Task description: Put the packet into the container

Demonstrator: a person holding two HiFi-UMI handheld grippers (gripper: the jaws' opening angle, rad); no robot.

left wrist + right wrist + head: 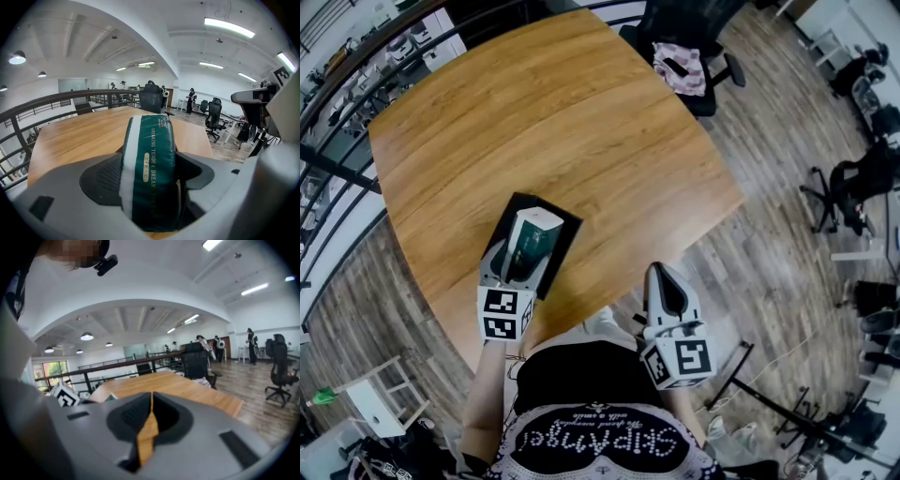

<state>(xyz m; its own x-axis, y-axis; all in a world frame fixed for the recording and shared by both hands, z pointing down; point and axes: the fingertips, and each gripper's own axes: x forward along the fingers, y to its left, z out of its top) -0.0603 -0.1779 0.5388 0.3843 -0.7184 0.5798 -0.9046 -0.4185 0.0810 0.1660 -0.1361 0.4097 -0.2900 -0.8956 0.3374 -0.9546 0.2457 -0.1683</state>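
A green packet with a white stripe is sitting upright between the jaws of the left gripper, which are pressing on its two sides. In the head view, the packet is hanging directly over a black rectangular container; whether it is touching the container's bottom cannot be told. The container is lying near the front edge of a wooden tabletop, close to the person. The right gripper is hovering off the tabletop's edge, above the wooden floor and just in front of the person's body, with its jaws pressed together and nothing between them. Beyond the far side of the tabletop, a black office chair is carrying a patterned cloth.
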